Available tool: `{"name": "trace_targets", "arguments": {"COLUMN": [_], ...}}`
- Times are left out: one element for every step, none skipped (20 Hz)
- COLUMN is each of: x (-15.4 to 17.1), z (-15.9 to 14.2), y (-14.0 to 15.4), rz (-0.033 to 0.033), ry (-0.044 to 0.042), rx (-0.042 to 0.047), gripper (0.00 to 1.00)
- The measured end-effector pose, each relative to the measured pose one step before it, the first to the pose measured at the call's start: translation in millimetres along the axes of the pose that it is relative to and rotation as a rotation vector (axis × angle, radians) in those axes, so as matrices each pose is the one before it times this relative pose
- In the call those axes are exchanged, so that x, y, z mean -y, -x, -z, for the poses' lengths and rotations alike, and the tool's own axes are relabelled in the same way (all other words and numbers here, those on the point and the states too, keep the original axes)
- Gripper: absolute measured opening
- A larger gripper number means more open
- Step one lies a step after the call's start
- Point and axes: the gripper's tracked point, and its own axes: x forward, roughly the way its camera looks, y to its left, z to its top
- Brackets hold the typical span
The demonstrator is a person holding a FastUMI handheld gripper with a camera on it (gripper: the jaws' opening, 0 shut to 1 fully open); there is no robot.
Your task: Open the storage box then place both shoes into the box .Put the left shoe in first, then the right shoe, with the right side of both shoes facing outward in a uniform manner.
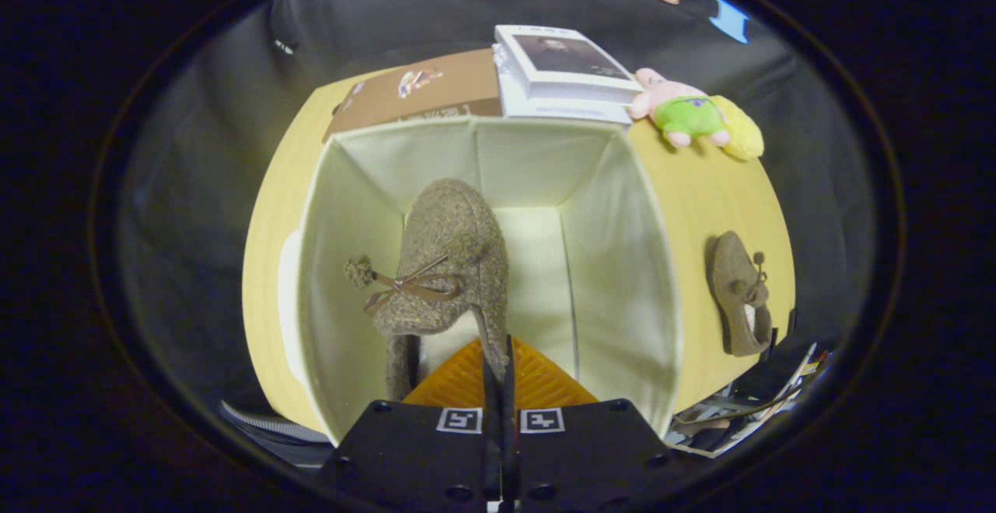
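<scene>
Claw (498,369) pinches one shoe (447,264); second shoe (741,295) outside

We note: brown coarse woolly felt shoe (455,264), matt; cream cloth-lined storage box (622,264), smooth; yellow matt table (700,202).

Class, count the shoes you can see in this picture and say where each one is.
2. One shoe hangs over the open storage box, its rim pinched between the gripper's shut fingers. The other shoe lies on the table beside the box.
</scene>
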Motion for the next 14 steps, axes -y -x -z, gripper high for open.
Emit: {"name": "trace_targets", "arguments": {"x": [-5.22, -2.7, -0.26, -1.36, 1.98, -1.92, -5.84, -3.33, 0.15, -1.34, 2.97, -1.14, -1.82, -0.3], "z": [4.54, 3.06, 5.28, 1.32, 4.56, 2.9, 3.57, 5.96, 4.51, 4.83, 3.39, 5.08, 0.73, -0.44], "y": [-8.46, -5.66, -4.37, -3.17, -0.48, 0.46, 2.98, 4.24, 4.62, 5.15, 3.72, 5.14, 5.23, 5.09], "rz": [-0.015, -0.01144, -0.00435, -0.00741, 0.01073, -0.01175, -0.02973, -0.01928, -0.00615, -0.00477, 0.00991, -0.01226, -0.01118, -0.00726], "ry": [0.0084, 0.00078, -0.00451, -0.00603, -0.00193, -0.00554, -0.01398, -0.01611, -0.01216, -0.00632, 0.00501, 0.00485, -0.00077, -0.00447], "rx": [-0.01068, -0.0039, -0.00605, 0.00233, -0.00365, -0.00433, -0.01478, -0.02071, -0.01781, -0.01593, -0.00799, -0.00642, 0.00454, 0.00946], "gripper": [0.06, 0.07, 0.09, 0.1, 0.12, 0.13, 0.14, 0.24, 0.34, 0.43, 0.53, 0.62, 0.72, 0.82]}}
